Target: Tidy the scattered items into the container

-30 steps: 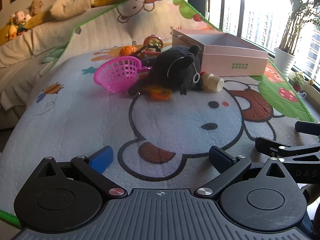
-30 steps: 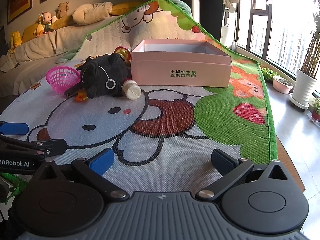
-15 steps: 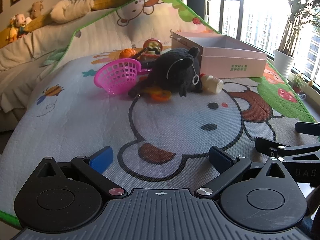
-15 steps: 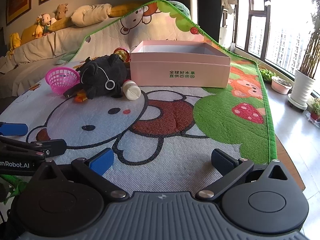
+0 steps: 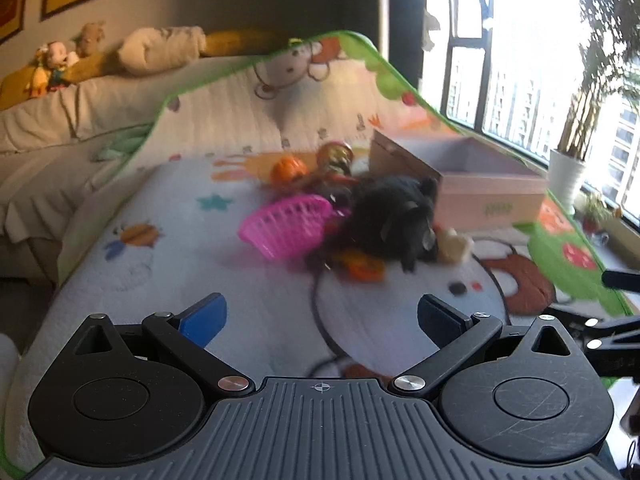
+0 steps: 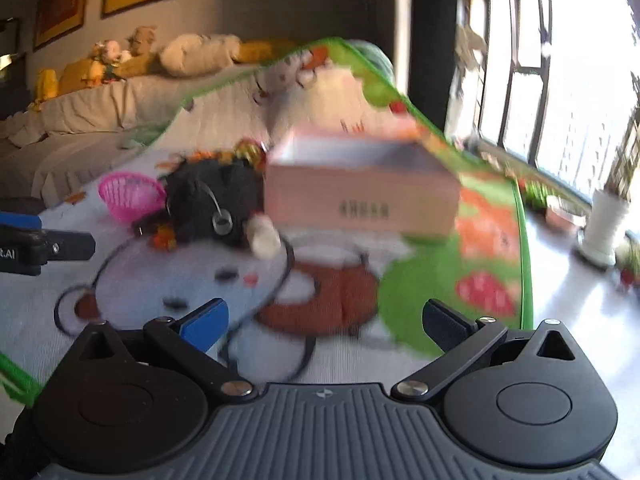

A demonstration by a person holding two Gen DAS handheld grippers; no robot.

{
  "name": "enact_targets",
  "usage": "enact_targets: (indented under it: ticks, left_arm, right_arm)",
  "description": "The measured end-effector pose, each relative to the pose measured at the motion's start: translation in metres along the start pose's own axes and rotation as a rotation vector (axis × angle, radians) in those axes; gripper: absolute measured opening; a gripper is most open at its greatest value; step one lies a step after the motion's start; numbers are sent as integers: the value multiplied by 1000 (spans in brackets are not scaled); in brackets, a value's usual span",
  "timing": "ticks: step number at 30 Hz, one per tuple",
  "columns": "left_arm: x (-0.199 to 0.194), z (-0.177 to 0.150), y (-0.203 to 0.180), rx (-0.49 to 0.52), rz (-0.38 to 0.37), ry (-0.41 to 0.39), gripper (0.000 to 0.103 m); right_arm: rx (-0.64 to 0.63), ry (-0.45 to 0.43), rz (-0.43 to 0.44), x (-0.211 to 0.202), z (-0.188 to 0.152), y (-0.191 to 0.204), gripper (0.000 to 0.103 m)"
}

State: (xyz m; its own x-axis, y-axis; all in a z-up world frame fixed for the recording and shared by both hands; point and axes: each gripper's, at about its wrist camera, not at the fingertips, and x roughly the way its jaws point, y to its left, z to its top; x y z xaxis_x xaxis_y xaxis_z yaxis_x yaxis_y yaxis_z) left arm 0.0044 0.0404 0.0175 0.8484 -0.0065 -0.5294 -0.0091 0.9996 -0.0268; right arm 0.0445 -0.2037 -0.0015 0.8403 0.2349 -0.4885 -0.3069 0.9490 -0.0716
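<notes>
The black plush toy (image 5: 394, 218) is seen well ahead of the left gripper (image 5: 320, 316), whose fingers are spread apart and empty above the cartoon play mat (image 5: 160, 276). It lies between the pink basket (image 5: 288, 226) and the pink box (image 5: 480, 188), touching both, dark and blurred. The right gripper (image 6: 324, 320) is likewise held wide apart, with nothing gripped.

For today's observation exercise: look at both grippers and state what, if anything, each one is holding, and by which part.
Nothing is held. The left gripper and right gripper both have their jaws wide apart over the play mat, short of the toys.
</notes>
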Motion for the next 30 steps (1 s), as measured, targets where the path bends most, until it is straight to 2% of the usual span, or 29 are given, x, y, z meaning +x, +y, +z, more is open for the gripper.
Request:
enact_targets:
  ticks: [5,8,10,12,15,19,23,26,30]
  left_arm:
    - [9,9,9,-64,-23,59,103]
    - [14,4,9,-73,-44,96,103]
    - [14,-1,5,-54,-55,95,103]
    - [15,-4,0,-31,-74,98,103]
    - [19,-8,-7,-12,-91,121,103]
    - [20,-8,-8,-17,-92,132,103]
    - [15,-8,2,-50,-92,118,103]
    - [16,-8,8,-98,-99,121,103]
    - [19,-8,5,-113,-112,128,103]
  right_arm:
    - [-32,-14,81,17,30,5,102]
    - [-28,-1,133,33,45,9,84]
    - [3,11,179,40,55,11,63]
    - [42,23,229,49,65,12,53]
    - [90,20,270,62,78,18,53]
    - [83,-2,223,77,84,27,53]
    - [105,48,212,86,73,16,52]
    - [105,86,219,84,60,7,41]
    - [66,78,223,78,53,4,40]
